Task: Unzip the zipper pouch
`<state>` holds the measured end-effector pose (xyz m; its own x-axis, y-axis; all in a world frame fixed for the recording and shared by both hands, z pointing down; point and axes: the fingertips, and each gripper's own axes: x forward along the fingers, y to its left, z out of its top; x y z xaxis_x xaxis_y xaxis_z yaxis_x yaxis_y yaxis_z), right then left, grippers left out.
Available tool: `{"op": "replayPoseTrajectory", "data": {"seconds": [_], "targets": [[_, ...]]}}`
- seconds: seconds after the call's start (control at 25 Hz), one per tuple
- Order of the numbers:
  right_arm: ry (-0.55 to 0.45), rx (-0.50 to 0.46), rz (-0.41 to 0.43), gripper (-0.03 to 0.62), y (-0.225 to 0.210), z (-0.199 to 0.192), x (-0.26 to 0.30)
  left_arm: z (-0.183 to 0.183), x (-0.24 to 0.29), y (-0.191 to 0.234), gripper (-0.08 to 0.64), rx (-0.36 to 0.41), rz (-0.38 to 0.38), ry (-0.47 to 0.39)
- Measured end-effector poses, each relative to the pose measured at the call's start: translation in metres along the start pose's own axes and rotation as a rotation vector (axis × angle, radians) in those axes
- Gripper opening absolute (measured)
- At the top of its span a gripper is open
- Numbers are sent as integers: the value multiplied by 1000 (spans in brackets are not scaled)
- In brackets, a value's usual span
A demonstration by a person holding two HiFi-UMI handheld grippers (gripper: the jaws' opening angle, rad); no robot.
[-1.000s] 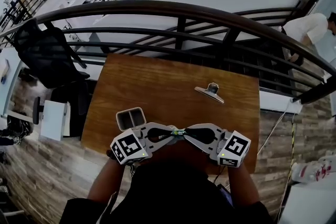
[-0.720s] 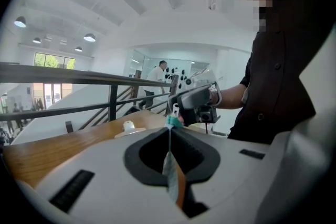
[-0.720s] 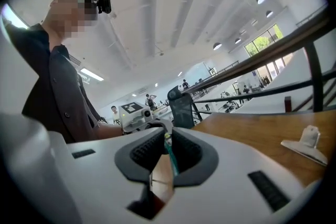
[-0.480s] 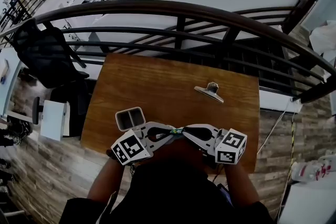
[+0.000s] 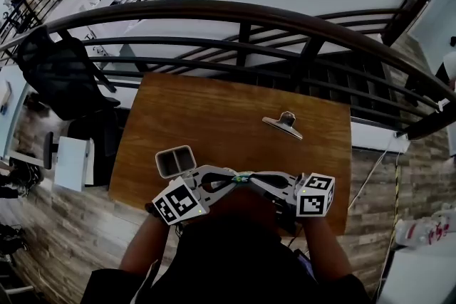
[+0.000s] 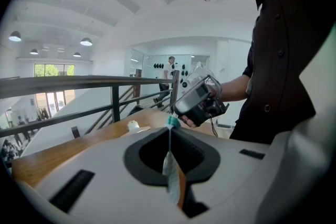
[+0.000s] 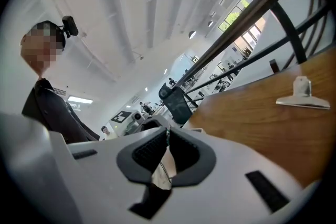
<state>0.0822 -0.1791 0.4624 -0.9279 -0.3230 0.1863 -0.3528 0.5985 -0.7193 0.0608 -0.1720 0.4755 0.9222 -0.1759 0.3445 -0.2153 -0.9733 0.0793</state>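
Note:
The zipper pouch (image 5: pixel 243 179) hangs between my two grippers above the table's front edge, close to the person's body. In the left gripper view it is edge-on, a thin clear sheet (image 6: pixel 170 173) with a teal zipper end (image 6: pixel 172 122). My left gripper (image 5: pixel 231 181) (image 6: pixel 169 136) is shut on that sheet. Facing it tip to tip, my right gripper (image 5: pixel 254 180) (image 6: pixel 178 119) meets the teal end. In the right gripper view its jaws (image 7: pixel 167 136) are closing, with a pale thin piece and a small wire pull (image 7: pixel 161 168) pinched between the pads.
A metal binder clip (image 5: pixel 282 123) (image 7: pixel 303 97) lies on the wooden table (image 5: pixel 214 107) to the right of centre. A small grey open box (image 5: pixel 175 161) sits by the left gripper. A dark railing (image 5: pixel 242 14) runs behind the table; a black office chair (image 5: pixel 64 75) stands at left.
The right gripper has rolled, its marker cube turning and shifting slightly left, and its jaws have narrowed on the pull. The left gripper and the pouch have stayed in place.

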Motion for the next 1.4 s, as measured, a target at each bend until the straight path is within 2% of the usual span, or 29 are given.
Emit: {"op": "replayPoseTrajectory", "data": {"seconds": [0.44, 0.68, 0.88, 1.04, 1.2, 1.4], "targets": [[45, 14, -63, 11, -11, -4, -13, 0, 10, -8, 17, 95, 2, 37], [113, -39, -165, 6, -13, -6, -14, -3, 13, -9, 17, 97, 8, 47], [128, -20, -184, 6, -12, -6, -14, 0, 11, -9, 17, 108, 23, 39], [102, -12, -179, 0, -10, -1, -16, 5, 5, -7, 17, 89, 33, 7], [89, -35, -204, -2, -14, 7, -21, 13, -6, -4, 15, 19, 23, -57], [108, -87, -228, 0, -14, 9, -18, 13, -7, -2, 15, 24, 41, -52]]}}
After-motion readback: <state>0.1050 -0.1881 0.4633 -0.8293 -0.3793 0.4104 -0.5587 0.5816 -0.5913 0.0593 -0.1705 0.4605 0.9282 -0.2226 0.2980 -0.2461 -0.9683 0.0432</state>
